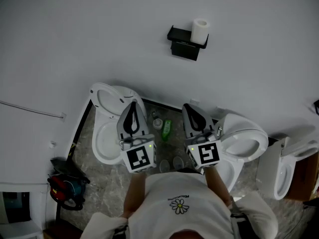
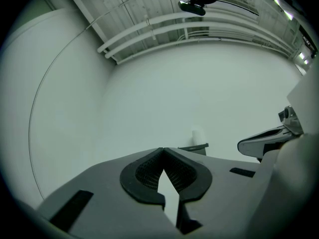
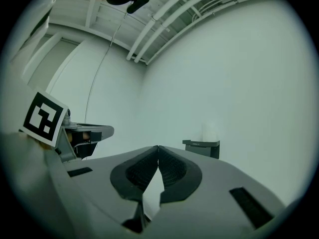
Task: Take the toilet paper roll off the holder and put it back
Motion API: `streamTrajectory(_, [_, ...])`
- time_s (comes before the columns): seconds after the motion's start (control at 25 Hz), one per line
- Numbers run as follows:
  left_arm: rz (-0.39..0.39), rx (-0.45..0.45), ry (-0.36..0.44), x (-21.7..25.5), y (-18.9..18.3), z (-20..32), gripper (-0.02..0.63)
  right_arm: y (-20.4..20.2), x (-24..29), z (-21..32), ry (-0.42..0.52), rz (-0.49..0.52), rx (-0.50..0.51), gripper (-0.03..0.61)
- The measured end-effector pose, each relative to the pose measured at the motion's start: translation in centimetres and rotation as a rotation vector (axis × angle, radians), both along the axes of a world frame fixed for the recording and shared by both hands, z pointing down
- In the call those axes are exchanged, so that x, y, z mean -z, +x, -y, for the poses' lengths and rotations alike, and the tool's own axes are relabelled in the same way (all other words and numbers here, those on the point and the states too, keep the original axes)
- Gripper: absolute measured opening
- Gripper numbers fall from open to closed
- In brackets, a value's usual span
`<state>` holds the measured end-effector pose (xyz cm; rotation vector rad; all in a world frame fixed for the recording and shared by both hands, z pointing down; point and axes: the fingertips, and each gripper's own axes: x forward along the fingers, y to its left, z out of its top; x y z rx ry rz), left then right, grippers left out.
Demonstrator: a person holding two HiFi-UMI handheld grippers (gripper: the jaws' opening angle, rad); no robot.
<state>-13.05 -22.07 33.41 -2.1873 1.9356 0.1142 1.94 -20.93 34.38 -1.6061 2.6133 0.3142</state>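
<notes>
A white wall (image 1: 89, 29) fills most of the head view. At its foot one toilet (image 1: 105, 133) stands at the left and a second toilet (image 1: 246, 144) at the right, on a marbled floor (image 1: 87, 183). The person's white shirt (image 1: 179, 205) shows at the bottom edge.

The left gripper (image 1: 133, 105) and the right gripper (image 1: 187, 107) are held side by side in front of the person, both aimed toward the wall. In its own view the left gripper (image 2: 163, 149) has its jaws clenched, tips meeting, with nothing between them. The right gripper (image 3: 158, 147) is likewise closed tip to tip and empty.

A black holder (image 1: 185, 44) is fixed to the wall, well apart from both grippers. The toilet paper roll (image 1: 200, 31) stands upright on the holder's right end. In the left gripper view the roll (image 2: 198, 135) and holder (image 2: 194, 147) lie beyond the closed tips and to their right. In the right gripper view the roll (image 3: 210, 132) and holder (image 3: 202, 147) also sit right of the tips.

A green bottle (image 1: 166, 130) stands on the floor between the toilets.
</notes>
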Motion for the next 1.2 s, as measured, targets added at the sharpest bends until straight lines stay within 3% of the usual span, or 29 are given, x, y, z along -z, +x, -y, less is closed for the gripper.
streamTrajectory(0.12, [-0.039,-0.001,-0.008,0.2,0.0,0.9,0.018,0.0,-0.5,0.5,-0.026,0.006,0.015,0.009])
streamTrajectory(0.4, [-0.022,-0.005,0.0,0.4,0.6,2.9,0.018,1.8,-1.1,3.5,-0.076,0.0,-0.038,0.015])
streamTrajectory(0.56, [0.017,-0.016,-0.005,0.3,0.9,3.9,0.018,2.7,5.1,6.6,0.059,0.028,-0.042,0.015])
streamTrajectory(0.72, [-0.03,-0.004,0.01,1.2,1.0,4.5,0.018,3.4,12.2,9.9,0.204,0.012,-0.047,0.022])
streamTrajectory(0.92, [0.02,0.018,-0.007,0.0,-0.1,4.9,0.018,4.5,17.2,14.0,0.254,0.002,-0.093,0.152])
streamTrajectory(1.04, [0.024,0.035,-0.019,-0.1,-0.7,5.2,0.018,5.2,17.7,17.0,0.208,-0.014,-0.132,0.246])
streamTrajectory(1.2, [0.019,0.049,-0.031,-0.6,-1.2,5.5,0.018,6.8,15.9,21.8,0.102,-0.005,-0.206,0.301])
